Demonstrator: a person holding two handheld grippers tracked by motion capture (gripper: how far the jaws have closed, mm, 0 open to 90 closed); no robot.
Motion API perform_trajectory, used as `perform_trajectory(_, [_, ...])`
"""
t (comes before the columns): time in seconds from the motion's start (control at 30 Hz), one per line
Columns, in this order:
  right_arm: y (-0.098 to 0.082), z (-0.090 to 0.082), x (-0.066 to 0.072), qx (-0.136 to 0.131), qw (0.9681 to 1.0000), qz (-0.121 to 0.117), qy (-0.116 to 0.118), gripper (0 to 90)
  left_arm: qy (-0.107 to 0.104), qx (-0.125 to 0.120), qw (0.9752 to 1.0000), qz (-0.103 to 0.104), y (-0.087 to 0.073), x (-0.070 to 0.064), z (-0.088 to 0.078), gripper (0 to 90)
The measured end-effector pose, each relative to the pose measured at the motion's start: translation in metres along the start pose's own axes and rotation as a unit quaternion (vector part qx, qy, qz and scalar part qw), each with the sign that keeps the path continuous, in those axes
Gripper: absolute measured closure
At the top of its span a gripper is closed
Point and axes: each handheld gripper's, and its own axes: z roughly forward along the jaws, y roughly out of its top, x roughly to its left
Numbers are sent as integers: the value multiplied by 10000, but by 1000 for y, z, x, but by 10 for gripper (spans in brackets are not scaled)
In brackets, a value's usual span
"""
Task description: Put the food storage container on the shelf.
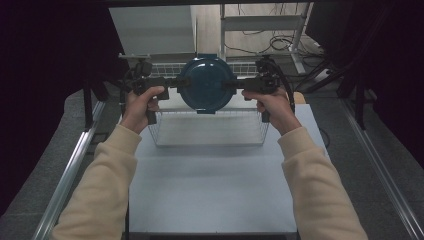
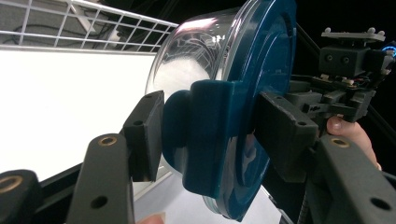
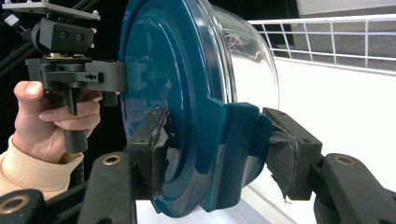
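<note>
Both grippers' jaws clamp the lidded bowl (image 1: 205, 85) above the wire basket (image 1: 210, 131)

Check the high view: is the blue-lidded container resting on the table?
No. The blue-lidded container is held up above the wire basket, clamped between the left gripper and right gripper.

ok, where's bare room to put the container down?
Free: the table top between the wire basket and the near edge, flanked by the sleeves. The basket's floor also looks bare. Crowded: above the basket's far side, where the left tool and right tool clamp the lidded container by its side tabs.
</note>
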Motion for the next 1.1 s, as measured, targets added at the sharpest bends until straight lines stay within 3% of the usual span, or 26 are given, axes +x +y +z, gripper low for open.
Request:
perform_trajectory(0.1, [0, 3, -6, 57, 9999, 115, -32, 435, -5, 74, 9999, -151, 1, 8, 7, 442])
perform_trajectory(0.2, [-1, 8, -12, 215, 9995, 182, -112, 413, 78, 36, 9999, -145, 0, 11, 12, 442])
perform_trajectory(0.53, [0, 12, -27, -2, 9980, 639, 1, 411, -73, 14, 9984, -568, 7, 27, 22, 451])
perform_trajectory(0.8, [1, 20, -39, -31, 9923, 1238, -1, 376, -26, 10, 9959, -900, 11, 37, 32, 430])
perform_trajectory(0.9, [1, 21, -42, -32, 9909, 1345, 19, 369, -53, 20, 9952, -974, 11, 40, 34, 422])
perform_trajectory(1.1, [0, 27, -53, -73, 9837, 1794, 98, 349, -170, -8, 9904, -1369, 9, 54, 41, 403])
